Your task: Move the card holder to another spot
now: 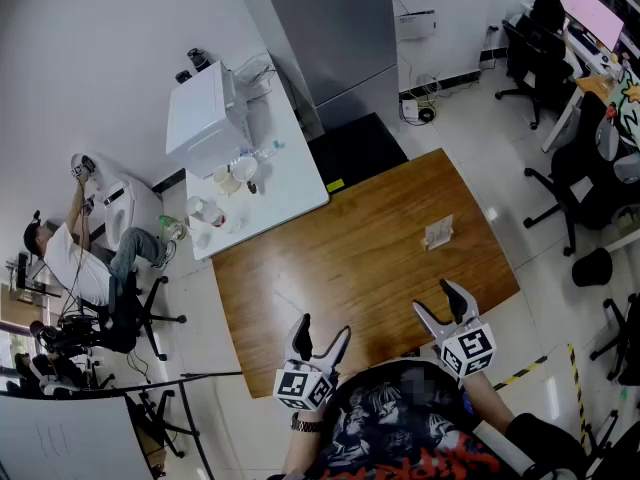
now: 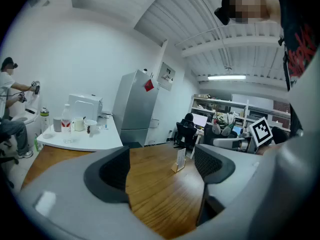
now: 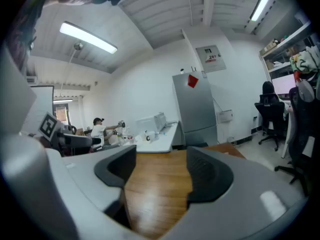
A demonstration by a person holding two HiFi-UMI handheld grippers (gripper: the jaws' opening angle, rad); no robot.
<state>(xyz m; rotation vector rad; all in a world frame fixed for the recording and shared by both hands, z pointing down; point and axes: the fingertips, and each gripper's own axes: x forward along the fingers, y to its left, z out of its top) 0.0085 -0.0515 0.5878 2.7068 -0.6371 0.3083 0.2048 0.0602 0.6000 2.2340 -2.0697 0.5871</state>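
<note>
Card holder, a small pale upright sheet set in a light wooden base, stands on the brown wooden desk, in its far right part and nearer the right edge than the left. In the head view its long axis runs roughly from side to side, rising a little to the right, and its broad face is turned about toward the person. In the left gripper view the card holder looks narrow, seen at a slant, and stands upright.

Bare wood lies on every side of it, with the widest stretch toward the left and toward the near edge. Both grippers hover over that near edge, well apart from the holder. The left gripper has its fingers spread wide, with only desk between them. The right gripper has its fingers partly apart, also released and with only wood between them.

A white desk touches the far left side of the wooden one and carries a white box-shaped appliance, cups and a bottle. Behind stands a tall grey cabinet, with a black floor mat before it. Black office chairs stand at the right, and a seated person is at the left.
</note>
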